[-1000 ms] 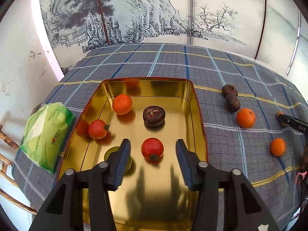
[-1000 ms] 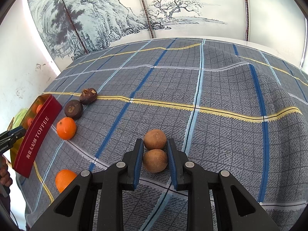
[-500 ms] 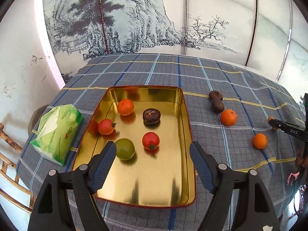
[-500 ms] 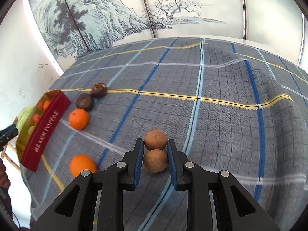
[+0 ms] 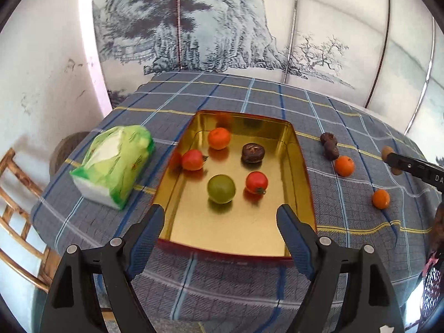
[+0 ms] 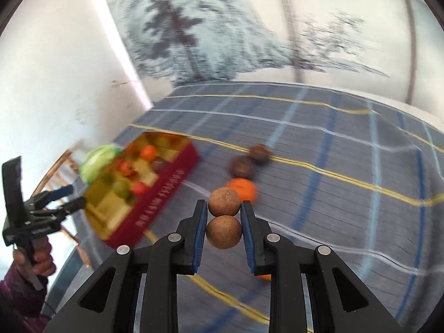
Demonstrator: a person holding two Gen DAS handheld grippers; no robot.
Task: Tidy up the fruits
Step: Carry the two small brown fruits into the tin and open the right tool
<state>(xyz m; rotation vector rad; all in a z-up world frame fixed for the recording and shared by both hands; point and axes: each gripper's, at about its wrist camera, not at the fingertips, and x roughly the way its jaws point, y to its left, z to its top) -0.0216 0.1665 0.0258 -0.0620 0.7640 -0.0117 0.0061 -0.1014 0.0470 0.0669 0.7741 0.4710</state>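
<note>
Left gripper (image 5: 220, 223): jaws opening, nothing between the pads; it hangs above the near end of the tin.
Right gripper (image 6: 224, 216): closed tight on two brown round fruits (image 6: 223, 231), stacked one ahead of the other between the blue pads; the far one pokes out past the fingertips. Lifted clear of the cloth.
Gold tin (image 5: 301, 166): rectangular, red outside, gold inside, on the checked tablecloth (image 5: 236, 285); it lies directly ahead of the left gripper, near rim just beyond the fingertips.
Contents of tin: green fruit (image 5: 221, 188) and red tomato (image 5: 256, 182) side by side, nearest the left gripper; second tomato (image 5: 193, 160) by the left wall; orange (image 5: 219, 138) and dark brown fruit (image 5: 252, 153) further back.
Loose fruit, right of tin: two dark fruits (image 5: 329, 145) touching each other, an orange (image 5: 344, 166) just beside them, a smaller orange (image 5: 380, 199) nearer.
Right-wrist view: blurred; the tin sits well to the left of the held fruits, with an orange directly behind them.
Tissue pack (image 5: 112, 162): green and white, left of the tin, apart from it.
Person: hand (image 6: 38, 255) on the left gripper's handle, dark patterned sleeve.
</note>
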